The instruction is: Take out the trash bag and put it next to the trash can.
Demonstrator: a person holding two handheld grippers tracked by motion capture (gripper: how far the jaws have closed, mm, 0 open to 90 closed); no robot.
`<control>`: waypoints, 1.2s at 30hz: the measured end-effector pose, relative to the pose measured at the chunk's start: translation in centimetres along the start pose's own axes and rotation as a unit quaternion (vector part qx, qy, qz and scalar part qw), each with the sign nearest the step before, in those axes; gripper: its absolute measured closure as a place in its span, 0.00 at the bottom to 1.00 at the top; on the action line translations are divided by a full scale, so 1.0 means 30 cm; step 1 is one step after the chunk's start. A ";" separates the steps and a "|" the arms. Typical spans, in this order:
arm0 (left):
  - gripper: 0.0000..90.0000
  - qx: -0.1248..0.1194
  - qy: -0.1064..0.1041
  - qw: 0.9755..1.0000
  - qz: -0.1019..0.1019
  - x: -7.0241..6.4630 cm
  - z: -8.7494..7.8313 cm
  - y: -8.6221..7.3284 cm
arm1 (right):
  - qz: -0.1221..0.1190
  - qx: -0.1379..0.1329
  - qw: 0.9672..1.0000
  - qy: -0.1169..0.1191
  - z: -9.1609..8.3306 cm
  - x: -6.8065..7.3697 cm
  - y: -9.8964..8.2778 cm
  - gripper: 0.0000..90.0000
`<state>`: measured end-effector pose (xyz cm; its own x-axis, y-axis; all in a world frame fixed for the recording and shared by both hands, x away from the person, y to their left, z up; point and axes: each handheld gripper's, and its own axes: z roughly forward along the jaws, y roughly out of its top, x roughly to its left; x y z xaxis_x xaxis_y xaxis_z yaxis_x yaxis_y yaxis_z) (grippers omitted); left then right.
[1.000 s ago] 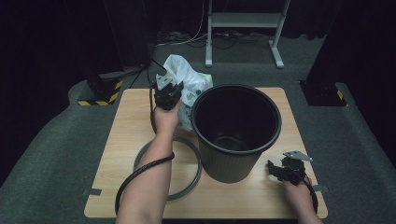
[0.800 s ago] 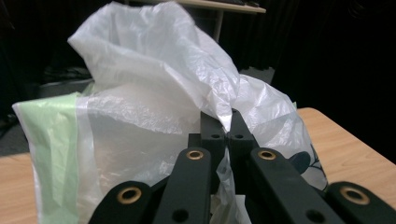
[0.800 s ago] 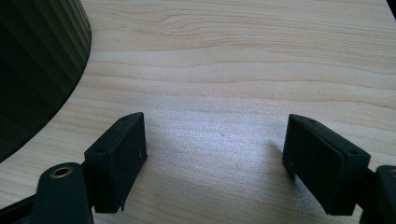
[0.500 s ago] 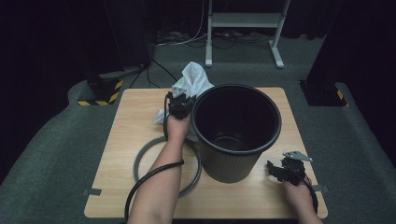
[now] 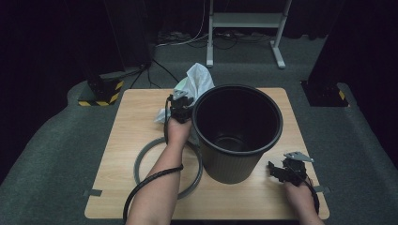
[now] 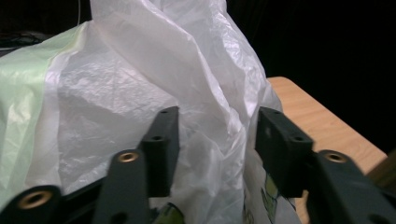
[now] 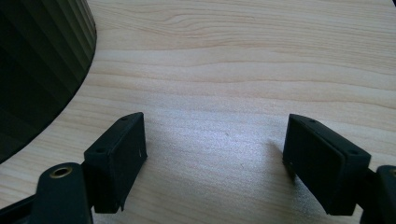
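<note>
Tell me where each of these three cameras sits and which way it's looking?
High view: above the person's side, looking forward and down on the wooden table, black bin and grey ring; both forearms and tools show.
Left gripper view: rides the left tool, facing the white plastic bag; its jaws have just been opening, bag between them.
Right gripper view: rides the right tool, facing bare tabletop.
Shared: bin and table, in the high and right gripper views.

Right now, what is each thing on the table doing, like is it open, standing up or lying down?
Black ribbed plastic bin: upright, mouth open, looks empty.
White crinkled plastic bag: bunched up, standing beside the bin.
Grey flat ring: lying flat on the table.
Left gripper: fingers just been opening, bag between them, not pinched.
Right gripper: fingers open, nothing between them, over bare wood.
</note>
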<state>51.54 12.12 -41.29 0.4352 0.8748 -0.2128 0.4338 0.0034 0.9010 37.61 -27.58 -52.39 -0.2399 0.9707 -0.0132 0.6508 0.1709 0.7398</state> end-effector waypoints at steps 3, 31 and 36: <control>0.42 -0.006 -0.004 1.000 -0.003 -0.002 -0.028 0.002 | -0.007 -0.003 1.000 0.001 0.003 0.002 0.002 0.23; 0.22 0.020 0.017 1.000 0.009 0.045 -0.253 -0.112 | -0.020 0.000 1.000 0.019 0.015 0.011 0.012 0.20; 0.22 0.028 0.015 0.999 0.011 0.055 -0.300 -0.147 | -0.020 0.001 1.000 0.019 0.015 0.012 0.012 0.20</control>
<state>43.24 17.90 -42.22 0.4212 0.8887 -0.1810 0.4676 -0.0417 0.8830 38.09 -27.09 -52.44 -0.2928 0.9560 -0.0171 0.6412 0.2096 0.7382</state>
